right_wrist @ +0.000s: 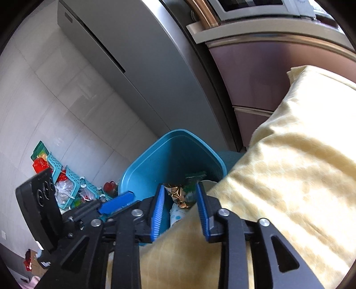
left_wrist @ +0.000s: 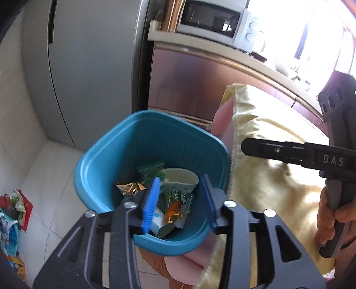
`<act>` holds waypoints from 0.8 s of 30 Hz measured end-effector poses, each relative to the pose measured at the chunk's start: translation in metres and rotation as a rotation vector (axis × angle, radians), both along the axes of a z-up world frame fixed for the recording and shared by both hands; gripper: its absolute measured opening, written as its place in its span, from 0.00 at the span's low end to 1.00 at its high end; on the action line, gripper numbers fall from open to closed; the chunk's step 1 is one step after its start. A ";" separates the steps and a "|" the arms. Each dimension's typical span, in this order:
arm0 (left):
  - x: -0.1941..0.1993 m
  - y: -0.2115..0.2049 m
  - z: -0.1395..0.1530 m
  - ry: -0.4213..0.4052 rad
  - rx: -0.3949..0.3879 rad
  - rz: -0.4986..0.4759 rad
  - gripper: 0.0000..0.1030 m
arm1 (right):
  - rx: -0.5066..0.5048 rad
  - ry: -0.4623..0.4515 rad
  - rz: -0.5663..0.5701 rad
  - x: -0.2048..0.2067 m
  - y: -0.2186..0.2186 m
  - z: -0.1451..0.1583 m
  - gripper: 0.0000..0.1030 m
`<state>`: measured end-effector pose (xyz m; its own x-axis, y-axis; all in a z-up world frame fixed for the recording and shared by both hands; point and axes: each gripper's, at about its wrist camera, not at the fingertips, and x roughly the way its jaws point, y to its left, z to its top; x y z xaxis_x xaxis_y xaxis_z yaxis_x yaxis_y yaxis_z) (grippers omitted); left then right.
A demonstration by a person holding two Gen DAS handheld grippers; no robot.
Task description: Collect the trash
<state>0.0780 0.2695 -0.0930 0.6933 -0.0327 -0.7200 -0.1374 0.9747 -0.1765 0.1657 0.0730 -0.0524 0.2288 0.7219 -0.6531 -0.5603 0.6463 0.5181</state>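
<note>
A blue bin stands on the floor against a yellow-covered cushion. Inside lie a paper cup, a gold wrapper, a green wrapper and a white carton. My left gripper hovers over the bin's mouth, open, with nothing between its blue pads. My right gripper is open too, above the bin where its rim meets the yellow cushion; the gold wrapper shows below the pads. A hand holds the right gripper's black frame.
A grey fridge rises behind the bin, with a brown cabinet and a microwave to its right. On the tiled floor to the left sits a teal basket among bags and red items. A pink cushion lies under the yellow one.
</note>
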 end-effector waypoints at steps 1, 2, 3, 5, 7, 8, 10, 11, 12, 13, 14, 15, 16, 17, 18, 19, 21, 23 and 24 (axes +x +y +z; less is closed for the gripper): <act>-0.004 -0.003 0.005 -0.018 0.010 -0.002 0.47 | 0.001 -0.013 -0.003 -0.002 -0.005 0.002 0.35; -0.008 -0.005 0.009 -0.035 0.019 -0.003 0.56 | 0.004 -0.027 -0.004 -0.005 -0.010 0.005 0.37; -0.012 -0.008 0.014 -0.054 0.027 -0.006 0.61 | 0.009 -0.049 -0.006 -0.010 -0.016 0.010 0.42; -0.020 -0.014 0.023 -0.086 0.042 -0.015 0.70 | 0.009 -0.098 -0.017 -0.019 -0.028 0.018 0.53; -0.027 -0.021 0.032 -0.119 0.061 -0.022 0.83 | -0.001 -0.152 -0.036 -0.031 -0.039 0.026 0.59; -0.032 -0.026 0.036 -0.136 0.073 -0.028 0.91 | -0.006 -0.177 -0.044 -0.037 -0.047 0.030 0.60; -0.038 -0.036 0.043 -0.164 0.099 -0.033 0.95 | -0.012 -0.223 -0.076 -0.045 -0.062 0.037 0.71; -0.041 -0.041 0.046 -0.173 0.109 -0.036 0.95 | -0.015 -0.248 -0.104 -0.051 -0.071 0.040 0.78; -0.044 -0.047 0.049 -0.182 0.116 -0.042 0.95 | -0.023 -0.276 -0.132 -0.057 -0.080 0.043 0.80; -0.046 -0.051 0.051 -0.188 0.118 -0.043 0.95 | -0.031 -0.302 -0.156 -0.063 -0.088 0.046 0.81; -0.049 -0.056 0.053 -0.199 0.124 -0.037 0.95 | -0.040 -0.323 -0.183 -0.069 -0.096 0.048 0.85; -0.052 -0.062 0.056 -0.215 0.131 -0.030 0.95 | -0.045 -0.345 -0.215 -0.076 -0.106 0.050 0.86; -0.055 -0.066 0.058 -0.226 0.135 -0.032 0.95 | -0.046 -0.366 -0.242 -0.082 -0.115 0.052 0.87; -0.058 -0.072 0.061 -0.238 0.139 -0.035 0.95 | -0.049 -0.383 -0.266 -0.087 -0.124 0.053 0.90; -0.059 -0.077 0.064 -0.251 0.140 -0.033 0.95 | -0.060 -0.406 -0.300 -0.094 -0.132 0.055 0.92; -0.062 -0.081 0.067 -0.268 0.139 -0.031 0.95 | -0.068 -0.426 -0.328 -0.100 -0.140 0.056 0.93; -0.066 -0.093 0.073 -0.303 0.141 -0.032 0.95 | -0.087 -0.474 -0.385 -0.112 -0.155 0.059 0.93; -0.069 -0.104 0.078 -0.335 0.162 -0.026 0.95 | -0.108 -0.510 -0.429 -0.122 -0.166 0.062 0.93; -0.070 -0.110 0.081 -0.350 0.174 -0.022 0.95 | -0.116 -0.527 -0.457 -0.127 -0.174 0.064 0.93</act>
<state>0.0075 0.1591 -0.0115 0.8985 0.0510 -0.4361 -0.0765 0.9962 -0.0410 0.0386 -0.1005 0.0115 0.7989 0.4106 -0.4394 -0.3771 0.9112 0.1658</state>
